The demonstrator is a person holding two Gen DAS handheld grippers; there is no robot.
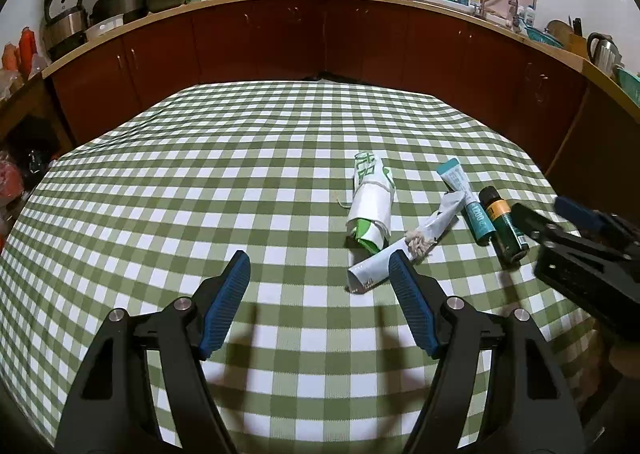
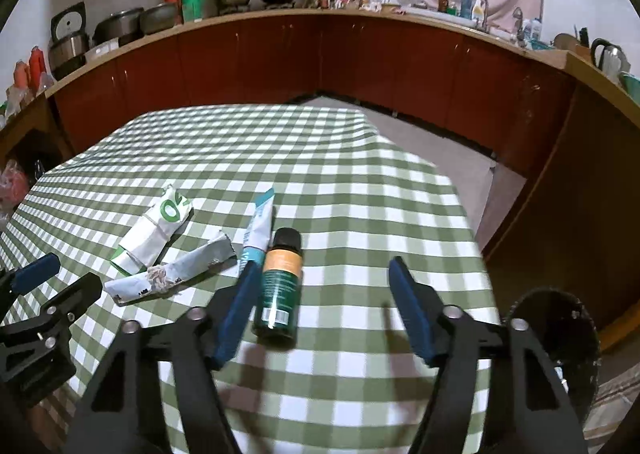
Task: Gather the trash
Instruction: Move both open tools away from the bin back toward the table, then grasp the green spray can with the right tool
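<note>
We see both grippers over the table (image 1: 200,182), which carries a green-and-white checked cloth. Left gripper (image 1: 320,274): jaws spread wide, nothing between them, held above bare cloth. Right gripper (image 2: 320,278): jaws also wide apart, nothing gripped.

Trash, placed relative to the can (image 2: 280,286), a dark green spray can with an orange band and black cap, lying on its side:
- The can lies between the right gripper's fingers, just beside the left finger (image 2: 236,310); we cannot tell whether they touch.
- Tube (image 2: 258,226), teal and white, lies just left of the can, alongside it.
- Crumpled wrapper (image 2: 176,274), white and grey, further left, one end near the tube.
- Rolled bag (image 2: 156,230), white with green print, left of the can and beyond the wrapper.

In the left wrist view the wrapper's near end sits just beside the left gripper's right finger (image 1: 408,302). A dark bin (image 2: 556,338) stands right of the can, off the table edge.
</note>
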